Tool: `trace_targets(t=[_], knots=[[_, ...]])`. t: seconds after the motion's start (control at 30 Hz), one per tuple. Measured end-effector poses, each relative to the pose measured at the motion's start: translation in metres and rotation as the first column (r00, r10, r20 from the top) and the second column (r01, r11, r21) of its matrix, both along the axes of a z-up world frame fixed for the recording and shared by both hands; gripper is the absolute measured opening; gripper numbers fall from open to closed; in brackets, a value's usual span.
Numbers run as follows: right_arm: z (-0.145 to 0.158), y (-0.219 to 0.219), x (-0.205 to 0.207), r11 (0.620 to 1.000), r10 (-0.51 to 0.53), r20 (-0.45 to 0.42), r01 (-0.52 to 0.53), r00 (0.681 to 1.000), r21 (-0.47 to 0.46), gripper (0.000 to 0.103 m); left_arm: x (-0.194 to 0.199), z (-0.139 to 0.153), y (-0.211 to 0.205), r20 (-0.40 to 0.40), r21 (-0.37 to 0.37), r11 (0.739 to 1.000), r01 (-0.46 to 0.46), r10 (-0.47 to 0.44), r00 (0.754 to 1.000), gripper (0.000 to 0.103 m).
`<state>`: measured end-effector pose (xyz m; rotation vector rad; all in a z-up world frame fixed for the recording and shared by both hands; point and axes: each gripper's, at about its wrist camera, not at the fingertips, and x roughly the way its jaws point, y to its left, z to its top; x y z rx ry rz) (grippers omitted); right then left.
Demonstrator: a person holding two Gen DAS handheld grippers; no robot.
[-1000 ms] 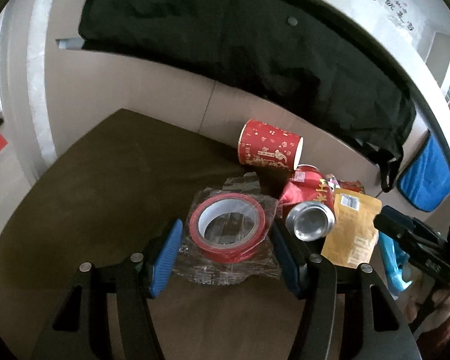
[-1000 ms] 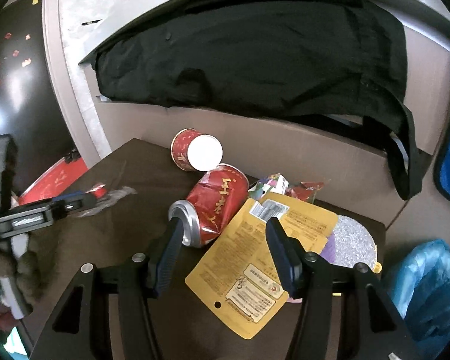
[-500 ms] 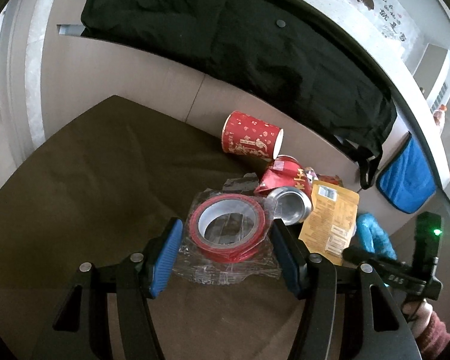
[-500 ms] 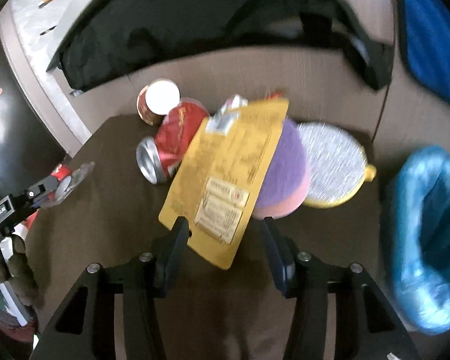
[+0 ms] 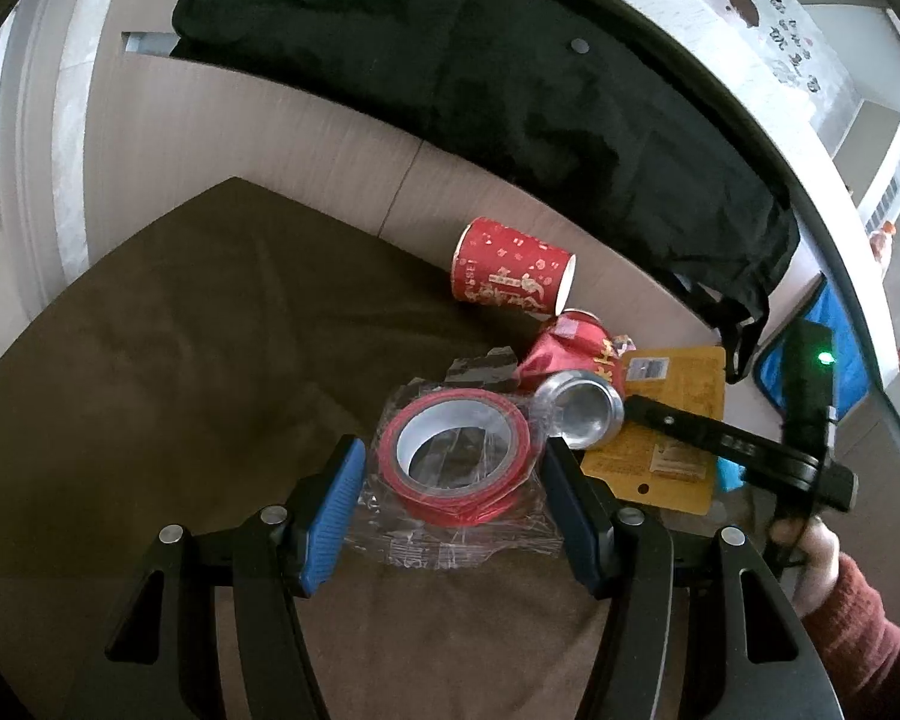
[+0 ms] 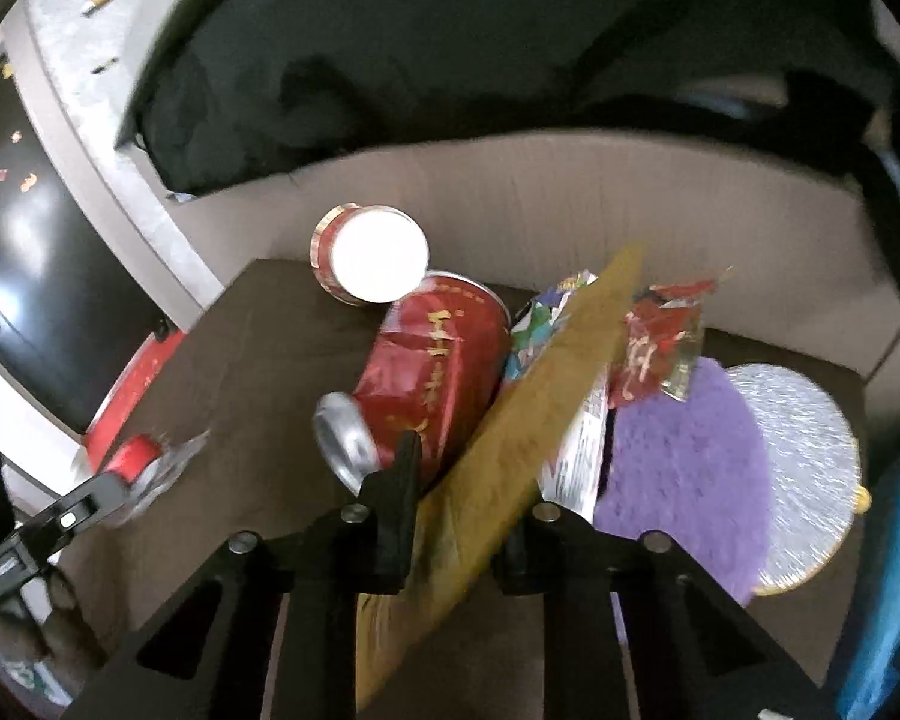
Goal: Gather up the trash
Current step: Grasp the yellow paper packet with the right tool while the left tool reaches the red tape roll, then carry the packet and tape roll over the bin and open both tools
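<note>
My right gripper (image 6: 459, 501) has dropped from above the pile onto the yellow pouch (image 6: 534, 414); its jaws are closing with the pouch between them, tilted on edge beside the crushed can (image 6: 438, 354). The blur hides whether the pads bite yet. My left gripper (image 5: 450, 501) stays spread around the wrapped tape roll (image 5: 456, 450). Next: lift the pouch toward the blue bag (image 6: 888, 570).

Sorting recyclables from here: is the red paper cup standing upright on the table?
No, the red paper cup lies on its side beside the crushed red can, as the left wrist view shows.
</note>
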<state>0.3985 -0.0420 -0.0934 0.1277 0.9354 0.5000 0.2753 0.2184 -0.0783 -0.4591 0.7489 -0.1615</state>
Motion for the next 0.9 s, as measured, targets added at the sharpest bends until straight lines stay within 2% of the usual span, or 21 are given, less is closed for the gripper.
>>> trace_targets(t=[0.1, 0.13, 0.27, 0.57, 0.9], knots=[[-0.013, -0.008, 0.009, 0.998, -0.006, -0.066, 0.01, 0.998, 0.061, 0.012, 0.0, 0.0, -0.001, -0.003, 0.003, 1.0, -0.003, 0.003, 1.0, 0.061], [-0.014, -0.011, 0.008, 0.996, 0.004, -0.075, 0.003, 0.997, 0.094, 0.01, 0.0, 0.001, -0.002, -0.001, 0.007, 1.0, -0.002, 0.002, 1.0, 0.061], [-0.006, -0.017, -0.007, 0.992, 0.047, -0.08, -0.037, 0.996, 0.121, 0.003, 0.001, 0.009, -0.011, 0.02, 0.017, 1.0, 0.009, -0.009, 1.0, 0.061], [0.05, -0.045, -0.046, 0.99, 0.038, 0.048, -0.044, 0.998, 0.137, 0.003, 0.001, 0.058, -0.058, 0.134, 0.049, 0.997, 0.055, -0.061, 0.989, 0.061], [0.087, -0.107, -0.076, 0.99, -0.033, 0.145, 0.012, 0.989, 0.138, 0.003, 0.001, 0.098, -0.121, 0.226, 0.11, 0.988, 0.107, -0.13, 0.965, 0.061]])
